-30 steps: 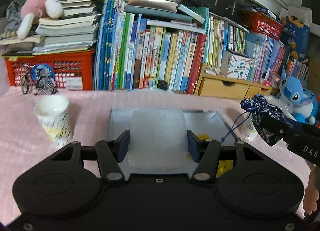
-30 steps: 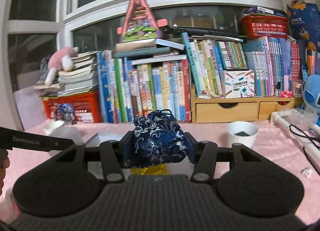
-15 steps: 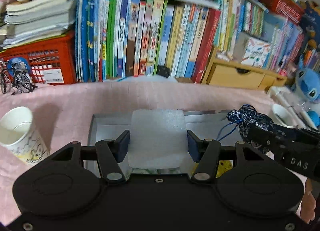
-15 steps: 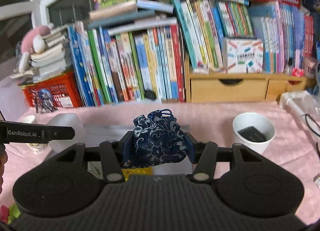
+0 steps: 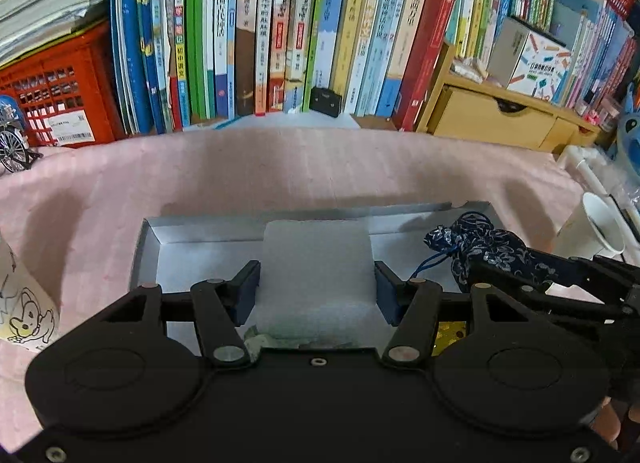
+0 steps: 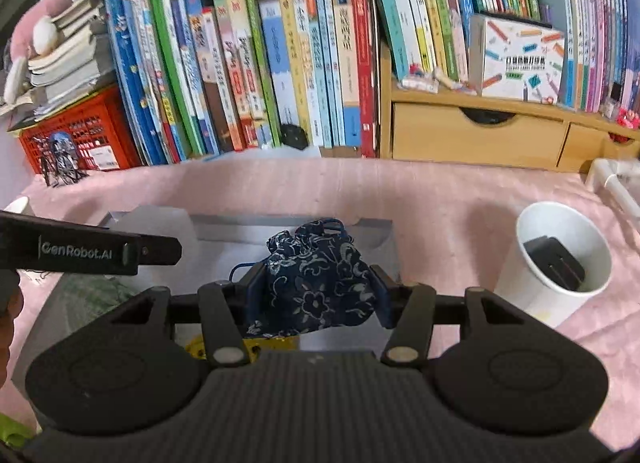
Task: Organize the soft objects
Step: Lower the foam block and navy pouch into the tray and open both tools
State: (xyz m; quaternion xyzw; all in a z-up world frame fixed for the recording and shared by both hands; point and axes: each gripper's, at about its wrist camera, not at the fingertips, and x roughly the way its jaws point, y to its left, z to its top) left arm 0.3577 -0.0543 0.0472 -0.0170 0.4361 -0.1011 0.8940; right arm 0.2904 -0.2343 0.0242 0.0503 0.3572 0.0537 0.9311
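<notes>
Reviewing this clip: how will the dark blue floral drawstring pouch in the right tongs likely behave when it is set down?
Probably floppy: the pouch bulges and sags between the pads of the right tongs. It likely slumps rather than rolls, since its cloth is creased and shapeless. Its loose blue cord dangles and might catch on the grey box rim below.

The white pad (image 5: 316, 267) looks like soft grainy foam, and the pouch (image 6: 316, 283) is dark blue cloth with a slightly shiny woven flower print. The box (image 5: 200, 229) is matt grey cardboard sitting on a fuzzy pink blanket (image 5: 280, 171), with a smooth paper cup (image 6: 560, 263) nearby.
</notes>
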